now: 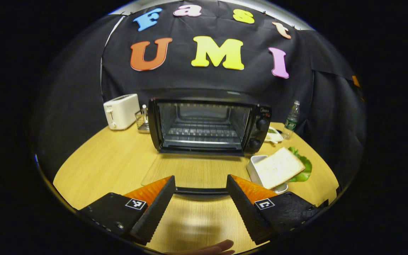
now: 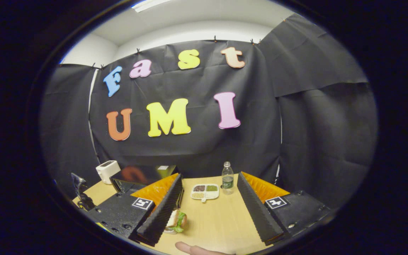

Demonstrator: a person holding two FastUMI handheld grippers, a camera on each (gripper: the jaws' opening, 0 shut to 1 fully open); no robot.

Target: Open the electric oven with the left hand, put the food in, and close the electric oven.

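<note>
The electric oven (image 1: pixel 209 125) stands at the back of the bench (image 1: pixel 112 163) with its glass door (image 1: pixel 193 171) folded down flat, and the left gripper (image 1: pixel 200 193) hovers over the door's front edge, jaws spread wide and empty. The food, a sandwich (image 1: pixel 278 167) of bread over lettuce, rests on a white dish (image 1: pixel 254 166) just right of the oven. The right gripper (image 2: pixel 209 209) hangs above the bench near a water bottle (image 2: pixel 227 178), its jaws also apart, holding nothing.

The left gripper view looks low across the counter (image 1: pixel 101 159), straight into the open oven (image 1: pixel 207 125) close ahead. The right gripper view sits higher and farther right, facing the wall. Both see the toaster (image 1: pixel 120 111) and bottle (image 1: pixel 291 119).
</note>
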